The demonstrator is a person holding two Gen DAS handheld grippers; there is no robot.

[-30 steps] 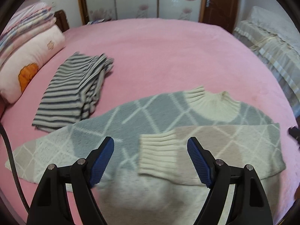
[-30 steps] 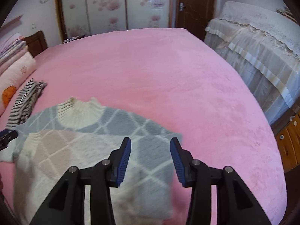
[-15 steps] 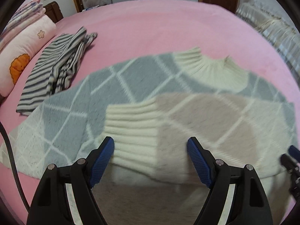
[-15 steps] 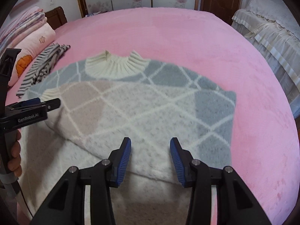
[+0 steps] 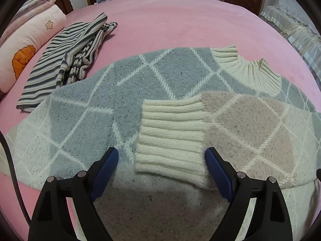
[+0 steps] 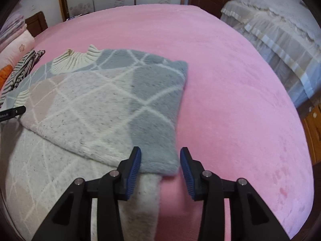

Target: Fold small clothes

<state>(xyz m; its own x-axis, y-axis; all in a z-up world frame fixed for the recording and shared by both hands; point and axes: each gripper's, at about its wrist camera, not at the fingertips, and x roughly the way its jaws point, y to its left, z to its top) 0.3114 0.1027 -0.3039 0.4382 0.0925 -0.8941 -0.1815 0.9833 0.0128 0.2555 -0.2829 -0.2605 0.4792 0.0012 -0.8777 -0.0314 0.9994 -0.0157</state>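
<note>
Lowered closer over the sweater (image 5: 180,84) than a second ago. Left gripper (image 5: 161,164) opening around the ribbed cuff (image 5: 170,138), unclamped; right gripper (image 6: 160,163) apart at the sweater's folded edge. Probably grasping next for another fold.

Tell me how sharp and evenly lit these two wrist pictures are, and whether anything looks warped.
Left wrist view: sharp on the cream ribbed sleeve cuff, with a soft shadow just below it on the fuzzy grey-and-cream diamond-pattern sweater. Right wrist view: slightly softer. Both: fisheye bulges the pink plush bedspread, corners black.
</note>
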